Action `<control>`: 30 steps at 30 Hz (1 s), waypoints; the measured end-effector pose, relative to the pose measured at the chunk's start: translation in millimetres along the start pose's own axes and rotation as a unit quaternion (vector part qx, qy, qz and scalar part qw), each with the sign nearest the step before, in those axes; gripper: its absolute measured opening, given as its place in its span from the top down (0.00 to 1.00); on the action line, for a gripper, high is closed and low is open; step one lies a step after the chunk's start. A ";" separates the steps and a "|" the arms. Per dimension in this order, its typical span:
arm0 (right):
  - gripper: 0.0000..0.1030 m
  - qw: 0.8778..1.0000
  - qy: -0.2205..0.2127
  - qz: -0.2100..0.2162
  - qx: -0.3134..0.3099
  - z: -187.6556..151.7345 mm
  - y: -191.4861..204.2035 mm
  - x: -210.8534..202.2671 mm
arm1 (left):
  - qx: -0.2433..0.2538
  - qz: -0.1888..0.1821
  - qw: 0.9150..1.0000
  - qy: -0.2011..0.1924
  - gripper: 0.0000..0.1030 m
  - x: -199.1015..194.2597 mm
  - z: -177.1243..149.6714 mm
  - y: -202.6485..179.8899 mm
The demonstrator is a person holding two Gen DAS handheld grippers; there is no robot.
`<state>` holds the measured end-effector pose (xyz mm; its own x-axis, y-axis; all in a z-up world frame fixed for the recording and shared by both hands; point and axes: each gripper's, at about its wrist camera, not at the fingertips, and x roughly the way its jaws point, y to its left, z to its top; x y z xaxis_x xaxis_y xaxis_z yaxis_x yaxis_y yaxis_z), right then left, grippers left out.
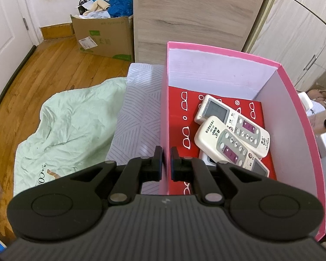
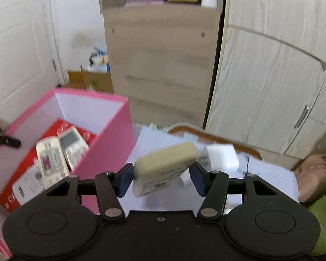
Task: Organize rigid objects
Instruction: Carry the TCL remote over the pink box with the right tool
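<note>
A pink box [image 1: 297,117] with a red patterned floor stands on the bed. My left gripper [image 1: 167,163] is shut on its left wall, one finger on each side of it. Inside lie three white remotes: one with a screen [image 1: 232,119], one across it [image 1: 226,145], and a third [image 1: 208,159] mostly hidden beneath. In the blurred right wrist view, my right gripper [image 2: 162,180] is shut on a cream remote [image 2: 165,163], held tilted in the air to the right of the pink box [image 2: 110,143]. The remotes in the box [image 2: 52,158] show at left.
A white block [image 2: 221,156] and papers lie on the patterned sheet behind the held remote. A green blanket [image 1: 71,126] covers the bed left of the box. A wooden cabinet [image 1: 195,10], a wardrobe [image 2: 271,87] and a full cardboard box [image 1: 104,37] on the floor stand beyond.
</note>
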<state>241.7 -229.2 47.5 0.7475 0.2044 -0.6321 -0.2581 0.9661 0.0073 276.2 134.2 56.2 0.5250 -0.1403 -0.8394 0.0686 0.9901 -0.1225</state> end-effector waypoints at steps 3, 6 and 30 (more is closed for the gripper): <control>0.40 1.000 -0.019 0.005 0.001 6.0 2.0 -10.4 | -0.004 -0.002 1.000 0.000 0.94 0.1 -0.2 0.7; 0.40 0.999 -0.043 0.009 -0.004 11.9 8.9 -22.8 | -0.005 -0.001 1.000 0.000 0.94 0.3 -0.4 0.2; 0.40 0.983 0.001 0.142 -0.119 17.2 104.9 -55.1 | 0.024 0.007 1.000 -0.004 0.94 -6.1 -4.2 -7.1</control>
<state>183.9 -136.4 96.4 0.6235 0.4590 -0.6329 -0.5912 0.8065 0.0024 269.0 128.0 59.9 0.5336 -0.1267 -0.8362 0.1023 0.9911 -0.0849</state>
